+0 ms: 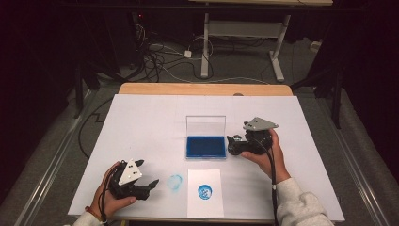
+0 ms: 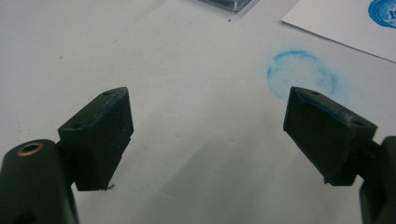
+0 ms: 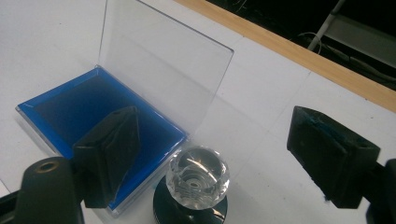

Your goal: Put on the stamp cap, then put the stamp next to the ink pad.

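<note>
right gripper view, faceted clear stamp knob (image 3: 198,183), glossy ink pad (image 3: 93,116)

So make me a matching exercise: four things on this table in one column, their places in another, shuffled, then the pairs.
Things:
1. ink pad
2. stamp
3. sheet of paper
4. blue smudge

Places:
A. near edge of the table, carrying a round blue print
B. between the right gripper's open jaws, beside the ink pad
C. on the white table cover, left of the paper, ahead of the left gripper
D. middle of the table, clear lid standing open

Pairs: 1-D, 2-B, 3-A, 4-C
</note>
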`<state>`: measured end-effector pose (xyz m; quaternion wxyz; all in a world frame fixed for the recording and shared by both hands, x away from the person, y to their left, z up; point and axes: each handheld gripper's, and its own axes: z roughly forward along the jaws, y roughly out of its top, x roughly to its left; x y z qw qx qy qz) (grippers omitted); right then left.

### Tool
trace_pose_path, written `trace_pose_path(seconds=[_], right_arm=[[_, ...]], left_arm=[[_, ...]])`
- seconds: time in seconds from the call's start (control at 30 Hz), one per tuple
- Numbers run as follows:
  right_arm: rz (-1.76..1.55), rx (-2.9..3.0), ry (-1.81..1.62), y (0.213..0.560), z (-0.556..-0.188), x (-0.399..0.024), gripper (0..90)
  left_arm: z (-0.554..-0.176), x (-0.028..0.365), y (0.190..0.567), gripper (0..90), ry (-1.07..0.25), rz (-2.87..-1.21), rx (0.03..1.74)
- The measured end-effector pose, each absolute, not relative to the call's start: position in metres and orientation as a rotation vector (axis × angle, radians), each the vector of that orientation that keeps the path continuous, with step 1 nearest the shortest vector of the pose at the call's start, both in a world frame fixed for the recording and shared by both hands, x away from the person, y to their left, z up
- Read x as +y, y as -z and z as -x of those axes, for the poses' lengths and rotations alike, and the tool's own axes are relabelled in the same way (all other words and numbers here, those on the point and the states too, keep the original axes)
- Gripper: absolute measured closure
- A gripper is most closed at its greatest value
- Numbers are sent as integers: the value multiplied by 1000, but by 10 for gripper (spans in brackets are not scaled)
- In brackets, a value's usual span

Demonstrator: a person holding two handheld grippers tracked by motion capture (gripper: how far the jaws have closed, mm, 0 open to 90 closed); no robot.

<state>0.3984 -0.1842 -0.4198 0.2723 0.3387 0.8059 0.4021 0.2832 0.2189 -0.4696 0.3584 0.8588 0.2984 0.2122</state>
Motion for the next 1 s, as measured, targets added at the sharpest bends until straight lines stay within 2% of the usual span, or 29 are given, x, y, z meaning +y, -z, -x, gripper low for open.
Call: trace_pose_path(seconds=[1.0], right_arm=[[-818, 2117, -1086, 398, -380, -183, 196]], left_arm=[[-282, 219, 471, 153, -541, -2238, 779]])
